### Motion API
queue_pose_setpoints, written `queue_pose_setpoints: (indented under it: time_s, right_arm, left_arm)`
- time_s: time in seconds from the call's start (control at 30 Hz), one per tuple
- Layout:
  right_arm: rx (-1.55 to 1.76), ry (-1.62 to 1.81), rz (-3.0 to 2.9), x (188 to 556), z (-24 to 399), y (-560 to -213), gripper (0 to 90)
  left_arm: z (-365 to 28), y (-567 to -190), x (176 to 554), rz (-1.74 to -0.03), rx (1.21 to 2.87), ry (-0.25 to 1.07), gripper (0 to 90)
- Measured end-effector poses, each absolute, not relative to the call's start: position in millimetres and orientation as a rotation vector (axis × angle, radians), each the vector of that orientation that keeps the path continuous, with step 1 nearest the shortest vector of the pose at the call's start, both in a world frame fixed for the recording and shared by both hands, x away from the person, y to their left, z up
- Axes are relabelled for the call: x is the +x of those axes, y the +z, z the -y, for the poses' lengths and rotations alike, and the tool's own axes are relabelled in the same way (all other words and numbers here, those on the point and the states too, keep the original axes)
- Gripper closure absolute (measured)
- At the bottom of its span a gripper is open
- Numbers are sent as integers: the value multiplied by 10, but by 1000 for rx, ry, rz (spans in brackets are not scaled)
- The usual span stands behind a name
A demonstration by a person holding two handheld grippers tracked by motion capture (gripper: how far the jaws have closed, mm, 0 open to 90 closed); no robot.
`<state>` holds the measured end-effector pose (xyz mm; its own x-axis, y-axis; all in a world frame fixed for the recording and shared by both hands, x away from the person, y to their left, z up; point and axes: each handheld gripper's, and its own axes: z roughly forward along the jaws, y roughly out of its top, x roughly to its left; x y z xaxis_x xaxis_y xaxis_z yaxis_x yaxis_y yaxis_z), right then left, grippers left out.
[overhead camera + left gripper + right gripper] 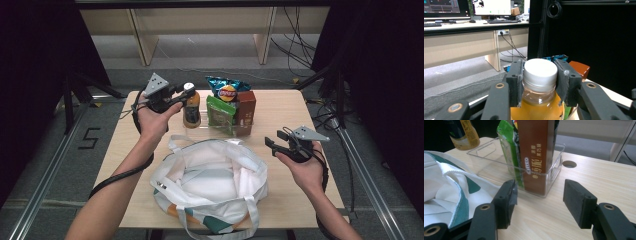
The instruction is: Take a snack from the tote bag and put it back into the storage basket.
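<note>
Left gripper (181, 96) clamped on the white-capped neck of an orange drink bottle (191, 107), pads (515, 80) pressed against both sides of the cap (540, 71); bottle upright at the left end of a clear plastic bin (549, 176) near the table's far edge. Same bin packed rightward with a green snack packet (220, 114), a blue chip bag (227, 90) and a brown biscuit box (246, 111), all standing on end just beside the bottle. White tote bag (210, 185) with green and orange print lying open-mouthed near the front edge, straps spilled outward, just short of the bin. Right gripper (276, 141) held above bare wooden tabletop (285, 107) right of the bag, jaws parted wide with nothing between, pointed at the bin's near corner. Round cable hole (569, 164) in the tabletop past the bin. Free surface chiefly along the right side.
</note>
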<state>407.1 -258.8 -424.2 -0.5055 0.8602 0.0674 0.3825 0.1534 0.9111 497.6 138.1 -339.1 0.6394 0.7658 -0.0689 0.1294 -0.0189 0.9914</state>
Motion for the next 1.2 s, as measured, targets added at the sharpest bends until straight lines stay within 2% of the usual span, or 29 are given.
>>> queue_pose_setpoints:
  time_s: [1.2]
  right_arm:
    - [1160,1325,-1968,4077,2585,-4269,443]
  left_arm:
    - [-1392,-3490,5227,-808,1551,591,593]
